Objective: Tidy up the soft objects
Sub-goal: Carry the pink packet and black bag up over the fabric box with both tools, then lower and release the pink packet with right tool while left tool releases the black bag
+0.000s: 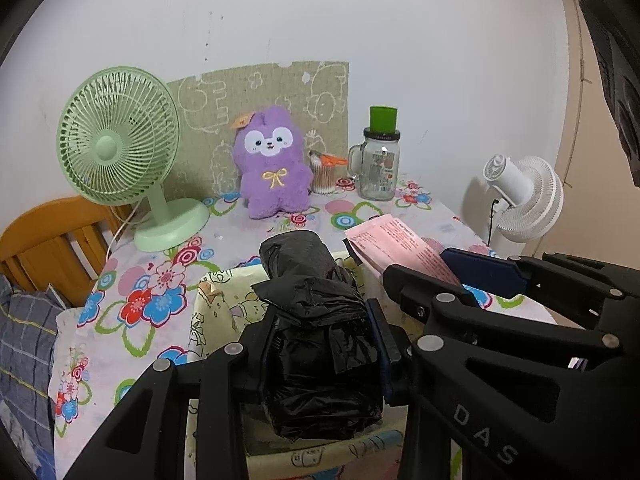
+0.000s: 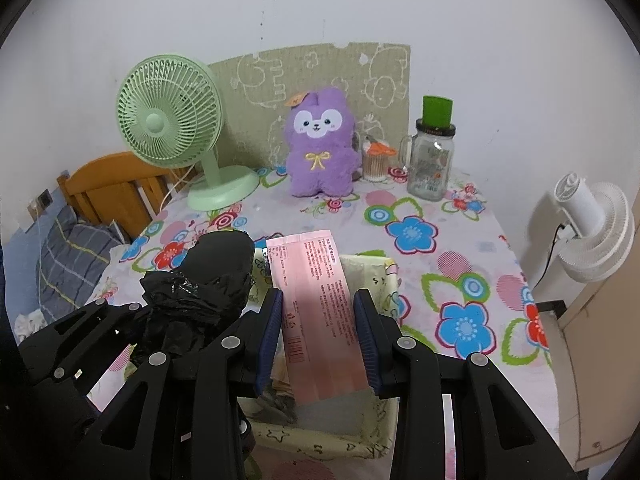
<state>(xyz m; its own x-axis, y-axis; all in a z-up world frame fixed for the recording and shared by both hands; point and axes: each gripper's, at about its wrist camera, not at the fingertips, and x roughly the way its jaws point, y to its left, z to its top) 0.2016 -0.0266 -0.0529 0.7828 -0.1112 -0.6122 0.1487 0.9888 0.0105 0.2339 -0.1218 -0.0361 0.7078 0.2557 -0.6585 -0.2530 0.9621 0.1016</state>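
While both grippers hang over the basket (image 2: 386, 276) at the table's near edge, we note each one is loaded. Left gripper (image 1: 320, 344): clenched on a roll of black bags (image 1: 316, 320), pads pressing its sides, the roll's far end sticking out past the fingertips over the basket's back rim. Right gripper (image 2: 316, 336): grasping a pink packet (image 2: 320, 308) by its long edges, the packet lying tilted up and away above the basket's opening. Roll and packet sit just beside each other; from the right wrist we see the roll touching or nearly touching the packet's far left corner, cannot tell which.

Table (image 2: 460, 240): floral cloth, back edge against the wall. Along that edge, left to right: green fan (image 1: 120, 144) at the back left corner, plush (image 1: 274, 164) mid-edge leaning on a board (image 1: 280, 96), swab cup (image 1: 323, 176) touching or just beside the plush, jar (image 1: 378, 168) near the back right corner.

Open room: the cloth between the basket and the back row lies bare, and so does the right half of the table toward its right edge. Beyond that edge stands a white fan (image 2: 592, 232), apart from the table. Off the left edge, a wooden frame (image 2: 112, 184) and a plaid pillow (image 2: 72, 256).
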